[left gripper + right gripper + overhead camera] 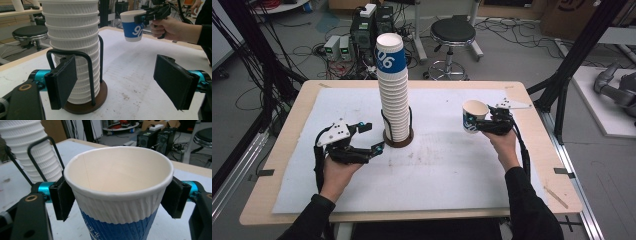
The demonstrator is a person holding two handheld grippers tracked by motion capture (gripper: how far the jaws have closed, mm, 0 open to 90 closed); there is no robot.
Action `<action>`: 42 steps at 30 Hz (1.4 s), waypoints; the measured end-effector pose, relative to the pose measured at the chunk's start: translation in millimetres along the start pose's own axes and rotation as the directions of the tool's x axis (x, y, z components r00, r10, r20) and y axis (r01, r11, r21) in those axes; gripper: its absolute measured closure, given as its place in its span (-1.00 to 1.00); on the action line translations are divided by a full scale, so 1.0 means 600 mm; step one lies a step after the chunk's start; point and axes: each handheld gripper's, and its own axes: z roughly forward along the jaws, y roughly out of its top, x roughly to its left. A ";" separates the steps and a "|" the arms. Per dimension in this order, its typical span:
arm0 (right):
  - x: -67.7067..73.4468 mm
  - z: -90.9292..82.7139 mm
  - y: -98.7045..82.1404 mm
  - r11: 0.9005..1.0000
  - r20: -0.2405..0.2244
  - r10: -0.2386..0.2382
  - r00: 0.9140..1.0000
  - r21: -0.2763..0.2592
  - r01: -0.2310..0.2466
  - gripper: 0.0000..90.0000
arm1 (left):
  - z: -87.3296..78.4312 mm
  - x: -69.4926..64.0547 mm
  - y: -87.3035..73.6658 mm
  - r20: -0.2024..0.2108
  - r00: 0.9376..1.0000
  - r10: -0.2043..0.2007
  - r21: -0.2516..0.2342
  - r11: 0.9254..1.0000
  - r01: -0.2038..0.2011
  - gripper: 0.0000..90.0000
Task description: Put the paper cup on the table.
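Item: paper cup (474, 116), one removed, pinched upright in right hand-held gripper (492, 123) above bench (452, 165), not yet set down. Cup stack (394, 95) remains in holder. Left hand-held gripper (371, 137) spread, empty, beside stack base.

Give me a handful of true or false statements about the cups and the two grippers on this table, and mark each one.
1. The right gripper holds a single paper cup clear of the table. True.
2. That cup is upside down. False: it is upright, mouth open to the top.
3. The left gripper is clamped on the cup stack. False: its jaws stand open, with one pad beside the holder.
4. The stack stands in a wire holder with a round brown base. True.
5. The held cup has a lid. False: it is open and empty.
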 end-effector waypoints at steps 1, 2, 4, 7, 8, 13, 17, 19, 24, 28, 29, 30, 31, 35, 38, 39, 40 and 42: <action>-0.001 0.001 -0.001 1.000 -0.001 0.003 1.000 -0.001 -0.003 -0.47 | 0.000 0.000 0.000 0.000 1.000 0.003 0.002 1.000 -0.003 -0.58; -0.002 0.003 -0.003 1.000 -0.002 0.009 1.000 -0.003 -0.009 -0.47 | 0.000 -0.001 0.000 0.001 1.000 0.002 -0.001 1.000 -0.002 -0.58; -0.004 0.006 -0.005 1.000 0.008 0.007 1.000 0.003 -0.007 -0.47 | 0.000 0.000 0.000 0.001 1.000 0.003 -0.002 1.000 -0.003 -0.58; -0.010 0.007 -0.007 1.000 0.019 0.019 1.000 -0.007 -0.019 -0.47 | -0.001 0.001 0.000 0.002 1.000 0.003 -0.004 1.000 -0.003 -0.58; -0.012 0.007 -0.008 1.000 0.020 0.030 0.999 -0.006 -0.030 -0.47 | -0.001 0.000 0.000 0.002 1.000 0.001 -0.005 1.000 -0.001 -0.58; -0.016 0.010 -0.012 1.000 0.044 0.023 0.999 0.002 -0.023 -0.48 | -0.002 0.000 0.000 0.002 1.000 0.004 -0.010 1.000 -0.004 -0.58; -0.020 0.017 -0.018 0.999 0.059 0.037 0.998 -0.002 -0.037 -0.48 | -0.001 0.000 -0.001 0.004 1.000 -0.006 -0.006 1.000 0.006 -0.58; -0.020 0.022 -0.020 1.000 0.072 0.025 0.997 0.016 -0.026 -0.48 | -0.003 -0.001 0.000 0.001 1.000 0.004 -0.007 1.000 -0.004 -0.58; -0.024 0.033 -0.029 0.998 0.064 0.053 0.997 0.022 -0.054 -0.48 | -0.004 0.002 -0.002 0.001 1.000 -0.004 -0.002 1.000 0.004 -0.58; -0.022 0.042 -0.034 0.999 0.073 0.025 0.997 0.044 -0.029 -0.48 | -0.002 0.000 -0.002 0.003 1.000 -0.002 -0.008 1.000 0.002 -0.58; -0.022 0.043 -0.035 0.999 0.079 0.024 0.997 0.045 -0.028 -0.49 | -0.002 -0.001 -0.002 0.002 1.000 -0.003 -0.009 1.000 0.003 -0.58; -0.024 0.044 -0.036 0.999 0.074 0.025 0.997 0.041 -0.028 -0.49 | -0.001 0.000 -0.002 0.002 1.000 -0.004 -0.006 1.000 0.004 -0.58; -0.025 0.045 -0.038 0.998 0.074 0.033 0.997 0.043 -0.036 -0.49 | 0.000 0.000 -0.002 0.004 1.000 -0.004 -0.002 1.000 0.004 -0.58; -0.025 0.049 -0.044 0.998 0.082 0.021 0.996 0.059 -0.026 -0.51 | 0.001 -0.001 -0.003 0.008 1.000 -0.002 0.000 1.000 0.002 -0.58; -0.023 0.047 -0.046 0.998 0.086 0.020 0.996 0.060 -0.025 -0.51 | 0.002 -0.002 -0.002 0.009 1.000 0.001 0.006 1.000 -0.001 -0.58; -0.024 0.046 -0.046 0.998 0.087 0.015 0.996 0.059 -0.020 -0.51 | 0.002 -0.001 -0.003 0.010 1.000 0.000 0.006 1.000 0.000 -0.58; -0.025 0.045 -0.046 0.998 0.085 0.012 0.996 0.063 -0.017 -0.51 | 0.002 -0.001 -0.003 0.009 1.000 -0.001 0.005 1.000 0.001 -0.58; -0.025 0.044 -0.045 0.998 0.085 0.011 0.996 0.067 -0.017 -0.52 | 0.003 -0.001 -0.003 0.007 1.000 0.000 0.006 1.000 0.000 -0.58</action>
